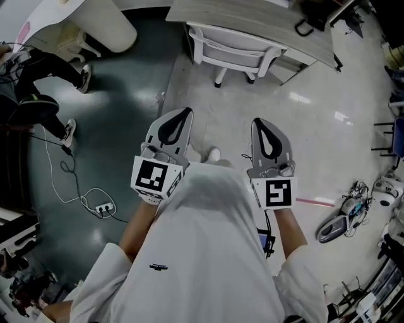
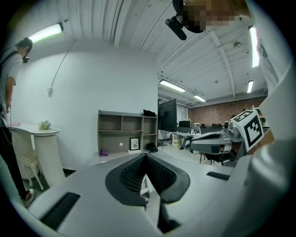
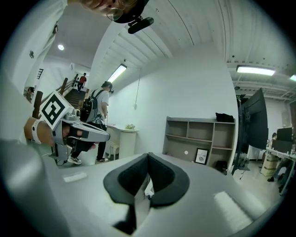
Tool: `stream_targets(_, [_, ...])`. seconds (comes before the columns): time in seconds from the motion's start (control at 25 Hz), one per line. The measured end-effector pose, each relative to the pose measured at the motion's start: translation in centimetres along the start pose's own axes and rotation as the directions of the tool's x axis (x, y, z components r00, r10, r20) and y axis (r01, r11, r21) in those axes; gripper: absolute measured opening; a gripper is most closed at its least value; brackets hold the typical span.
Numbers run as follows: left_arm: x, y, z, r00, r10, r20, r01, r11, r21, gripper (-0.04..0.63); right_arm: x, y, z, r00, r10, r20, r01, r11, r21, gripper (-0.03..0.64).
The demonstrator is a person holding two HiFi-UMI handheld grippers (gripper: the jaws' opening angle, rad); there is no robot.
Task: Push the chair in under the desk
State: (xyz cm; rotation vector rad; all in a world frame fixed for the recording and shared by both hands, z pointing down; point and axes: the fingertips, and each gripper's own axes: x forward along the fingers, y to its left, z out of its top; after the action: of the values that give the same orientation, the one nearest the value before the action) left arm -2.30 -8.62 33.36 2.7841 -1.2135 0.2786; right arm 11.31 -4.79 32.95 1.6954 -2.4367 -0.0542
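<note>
We hold both tongs out in front of our white shirt, side by side and apart, pointing nearly level. The left tongs (image 1: 180, 115) are closed. In their own view the left tongs (image 2: 146, 156) show dark pads pressed together with nothing between them. The right tongs (image 1: 261, 124) are closed and empty too, pads meeting in their own view (image 3: 148, 156).

The chair (image 1: 235, 53), white with armrests, stands ahead of both tongs and well apart from them. Neither pair touches it. Its seat sits partly beneath the near edge of the desk (image 1: 252, 17), a grey top beyond the tips of the tongs, while its back and feet show on our side.

Left of the left tongs and nearer us, a power strip (image 1: 103, 207) lies on the dark floor with a white cable looping from it. Farther left a person's legs (image 1: 53, 66) show. Past the tips of the left tongs, a grey shelf unit (image 2: 124, 132) stands against the wall.
</note>
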Motion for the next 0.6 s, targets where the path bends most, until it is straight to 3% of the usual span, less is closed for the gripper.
stream_targets(0.36, [-0.7,0.5,0.3,1.000,-0.005,0.010,0.005,1.000,-0.011,0.006,-0.6,0.2,0.2,1.000,-0.006,0.004,0.006,0.999,0.035,0.011])
stream_targets(0.52, [-0.4,0.7,0.6,1.000,-0.011,0.019,0.011,1.000,-0.006,0.006,0.1,0.7,-0.2,0.997,0.049,-0.053,-0.053,0.995,-0.079,0.011])
stream_targets(0.6, [-0.4,0.9,0.9,0.999,-0.005,0.031,0.005,1.000,-0.007,0.006,0.6,0.7,0.3,0.997,0.063,-0.036,-0.066,0.993,-0.103,0.011])
